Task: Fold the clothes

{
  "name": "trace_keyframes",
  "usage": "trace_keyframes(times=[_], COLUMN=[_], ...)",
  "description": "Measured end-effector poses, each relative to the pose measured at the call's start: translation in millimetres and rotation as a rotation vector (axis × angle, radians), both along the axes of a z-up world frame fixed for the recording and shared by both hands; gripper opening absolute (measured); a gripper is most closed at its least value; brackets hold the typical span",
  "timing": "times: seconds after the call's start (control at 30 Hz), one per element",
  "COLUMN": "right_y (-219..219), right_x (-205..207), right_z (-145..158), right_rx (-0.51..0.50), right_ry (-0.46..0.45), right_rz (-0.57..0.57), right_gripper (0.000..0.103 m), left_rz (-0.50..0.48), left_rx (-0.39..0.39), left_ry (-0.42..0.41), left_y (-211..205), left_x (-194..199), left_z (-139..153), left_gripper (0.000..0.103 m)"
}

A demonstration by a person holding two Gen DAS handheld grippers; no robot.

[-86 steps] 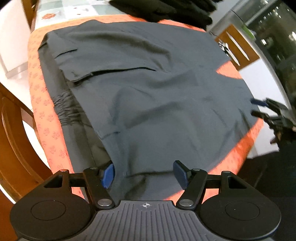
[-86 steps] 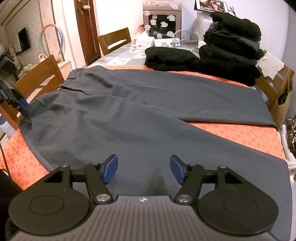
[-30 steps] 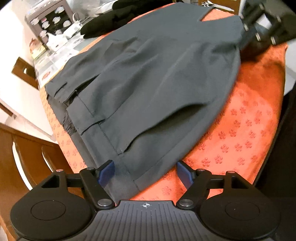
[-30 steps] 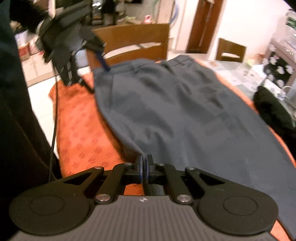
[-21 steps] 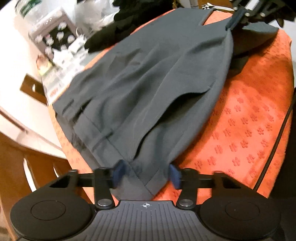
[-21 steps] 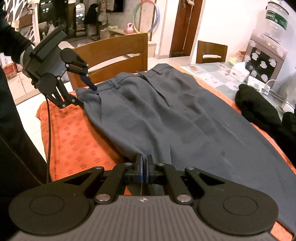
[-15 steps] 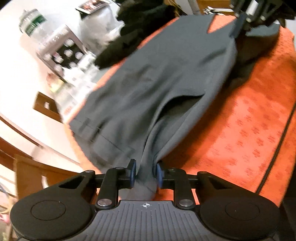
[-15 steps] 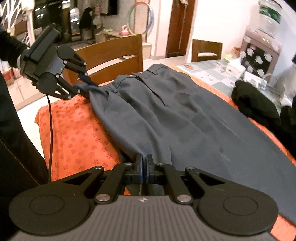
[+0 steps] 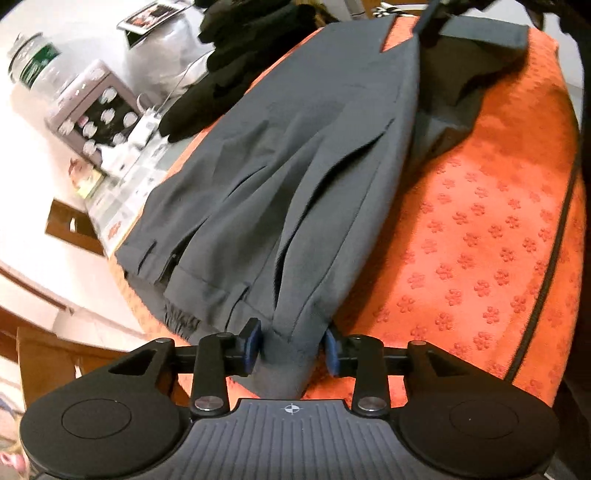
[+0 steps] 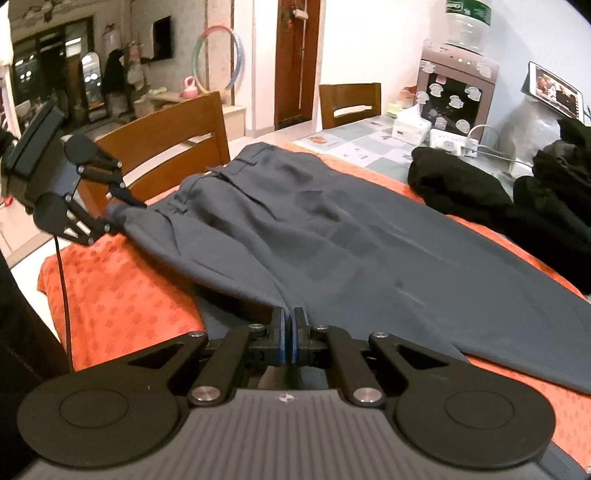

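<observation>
Grey trousers (image 9: 295, 166) lie across an orange cloth (image 9: 480, 240) on the table. My left gripper (image 9: 291, 349) is shut on a bunched corner of the waistband, and the fabric fills the gap between its blue pads. In the right wrist view, the left gripper (image 10: 120, 208) holds that corner raised off the cloth at the far left. My right gripper (image 10: 289, 341) is shut on the near edge of the trousers (image 10: 332, 229), farther down toward the legs. It also shows at the top of the left wrist view, where the right gripper (image 9: 426, 22) holds up a fold of fabric.
Black folded clothes (image 10: 461, 188) are piled at the far side of the table. A wooden chair (image 10: 166, 140) stands behind the waistband end. A water dispenser (image 10: 458, 85) and a power strip sit on the far tabletop. A black cable hangs by the orange cloth's (image 10: 122, 295) left edge.
My left gripper has gone from open to shut on the waistband corner and has lifted it. The right gripper stayed shut on the trouser edge. The near side of the trousers is now pulled taut between them.
</observation>
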State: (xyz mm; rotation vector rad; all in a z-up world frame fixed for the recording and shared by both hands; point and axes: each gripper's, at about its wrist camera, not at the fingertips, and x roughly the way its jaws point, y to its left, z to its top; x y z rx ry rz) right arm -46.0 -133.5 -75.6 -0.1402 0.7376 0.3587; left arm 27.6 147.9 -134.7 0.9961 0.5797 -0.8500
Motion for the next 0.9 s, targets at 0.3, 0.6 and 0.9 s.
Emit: trace_keyframes(times=[0.3, 0.6, 0.9], right_y=[-1, -10, -18], right_x=[4, -7, -43], right_z=[7, -7, -28], right_rx=[0.007, 0.122, 0.01], right_ry=[0.002, 0.071, 0.106], right_rz=[0.002, -0.018, -0.107], right_gripper=[0.004, 0.038, 0.043], left_rz=[-0.03, 0.247, 0.33], left_rx=[0.0, -0.199, -0.252], left_ry=[-0.051, -0.042, -0.029], left_y=[-4, 1, -19], left_x=[3, 44, 65], left_z=[-5, 62, 96], left_gripper=[0.019, 0.015, 0.015])
